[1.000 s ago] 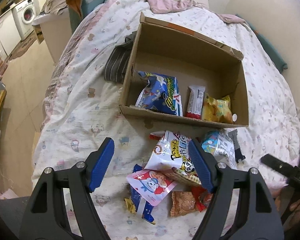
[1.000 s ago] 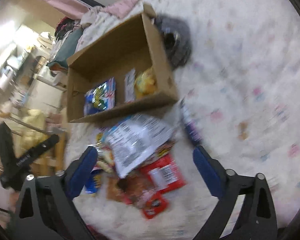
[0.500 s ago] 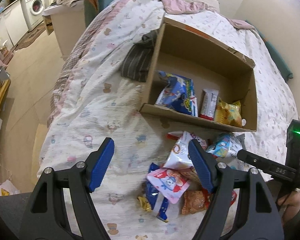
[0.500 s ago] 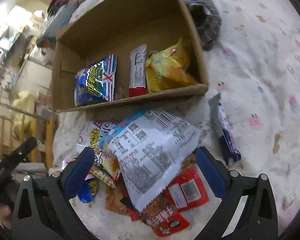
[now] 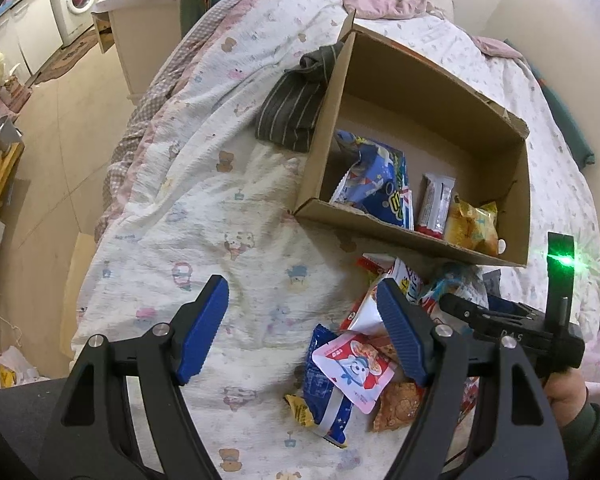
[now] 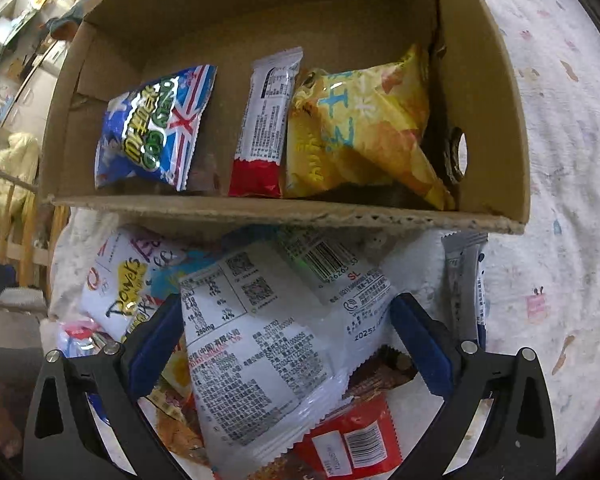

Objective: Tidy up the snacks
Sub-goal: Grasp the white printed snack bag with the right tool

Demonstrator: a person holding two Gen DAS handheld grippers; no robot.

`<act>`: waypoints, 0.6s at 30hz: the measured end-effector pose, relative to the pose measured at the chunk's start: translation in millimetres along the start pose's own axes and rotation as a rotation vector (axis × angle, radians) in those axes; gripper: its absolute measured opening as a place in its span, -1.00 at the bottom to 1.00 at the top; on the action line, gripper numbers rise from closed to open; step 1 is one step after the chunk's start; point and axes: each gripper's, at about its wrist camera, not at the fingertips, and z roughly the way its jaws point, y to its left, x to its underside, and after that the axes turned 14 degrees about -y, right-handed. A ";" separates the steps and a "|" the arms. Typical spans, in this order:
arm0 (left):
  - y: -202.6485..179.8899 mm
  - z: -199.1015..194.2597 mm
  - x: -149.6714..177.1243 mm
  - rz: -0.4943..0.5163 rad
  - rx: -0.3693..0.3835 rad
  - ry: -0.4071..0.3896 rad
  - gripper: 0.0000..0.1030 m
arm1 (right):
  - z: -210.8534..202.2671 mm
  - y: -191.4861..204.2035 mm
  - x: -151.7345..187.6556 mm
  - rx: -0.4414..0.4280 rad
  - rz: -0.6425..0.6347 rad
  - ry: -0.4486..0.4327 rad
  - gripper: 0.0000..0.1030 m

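Snacks, loose foil and plastic packets, lie heaped on the printed white quilt (image 5: pixel 228 208) just in front of the brown cardboard box (image 6: pixel 496 92), which sits open-topped on the bed. Three are already in the box, side by side along the near wall: blue foil bag with green lettering (image 6: pixel 156 128), white-and-red wrapped bar (image 6: pixel 266 120), yellow crinkled chip bag (image 6: pixel 364 128).

Right gripper (image 6: pixel 284 336): jaws spread wide, straddling the large white packet lying print-side up (image 6: pixel 268 344) on top of the heap. Pads not visibly touching it. Nothing grasped.

Left gripper (image 5: pixel 304 332): jaws spread wide, empty, over bare quilt at the heap's left edge; pink-and-white cartoon packet (image 5: pixel 352 368) lies by its right finger.

Judged step: right gripper picking the white packet for transfer to the box.

Notes on doing it well:
- Packet is thin, slippery, air-filled. Close on body near one crimped edge, not across the puffed middle, or it may squirt out.
- Go low enough to catch only this packet; the red packet (image 6: pixel 352 444) and others lie directly beneath.
- Lift clear of the box's near wall before moving forward.
- Free floor space appears behind the row.
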 end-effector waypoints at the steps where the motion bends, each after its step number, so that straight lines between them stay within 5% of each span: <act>1: -0.5 1.0 0.4 0.000 0.000 0.003 0.43 | 0.7 1.1 1.5 0.000 -0.010 0.006 0.99; 8: -3.9 5.8 2.6 -0.009 0.008 0.029 0.43 | -13.0 18.8 9.3 -0.056 -0.100 -0.012 0.38; 16: -6.0 15.9 16.7 0.015 -0.001 0.110 0.42 | -70.7 27.1 24.3 -0.122 -0.128 -0.115 0.36; 18: -8.5 20.3 22.9 0.031 0.001 0.149 0.25 | -89.3 19.9 25.7 -0.146 -0.101 -0.156 0.36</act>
